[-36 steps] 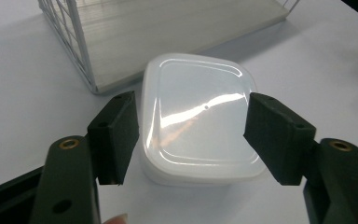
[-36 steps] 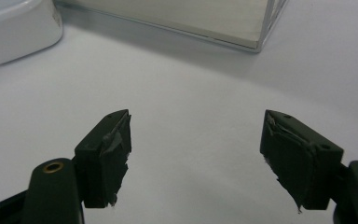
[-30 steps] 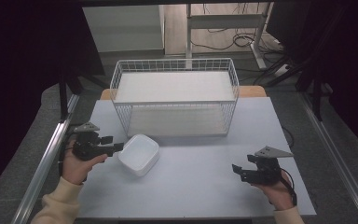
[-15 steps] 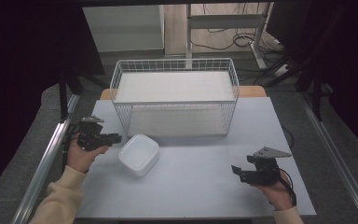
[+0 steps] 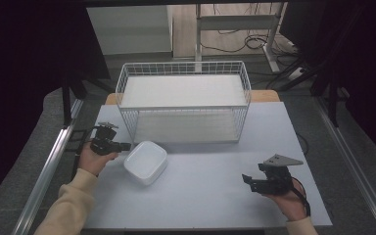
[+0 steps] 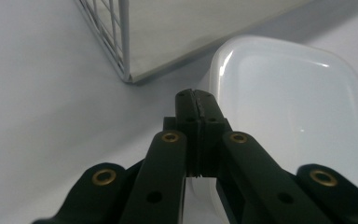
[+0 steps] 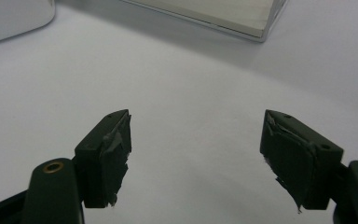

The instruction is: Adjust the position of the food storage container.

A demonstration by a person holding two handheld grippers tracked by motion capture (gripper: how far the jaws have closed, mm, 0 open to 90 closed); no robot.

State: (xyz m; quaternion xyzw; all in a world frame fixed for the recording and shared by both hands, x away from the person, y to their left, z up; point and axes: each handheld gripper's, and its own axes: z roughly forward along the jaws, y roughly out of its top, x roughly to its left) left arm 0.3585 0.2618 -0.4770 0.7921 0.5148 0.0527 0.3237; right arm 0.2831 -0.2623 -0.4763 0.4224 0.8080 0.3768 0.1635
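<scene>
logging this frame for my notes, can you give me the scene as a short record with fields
surface: pale table
main item: white rounded-rectangle dish, lying on the table in front of the wire basket
basket: white wire basket, at the far side of the table
left gripper: fingers have just been closing and now meet, nothing between them, tips at the dish's near-left rim
right gripper: fingers wide apart over bare table, holding nothing
contact: whether the left gripper touches the dish is unclear

Wire basket point(image 5: 183, 105) (far side), open tabletop point(image 5: 210, 191) nearer
</scene>
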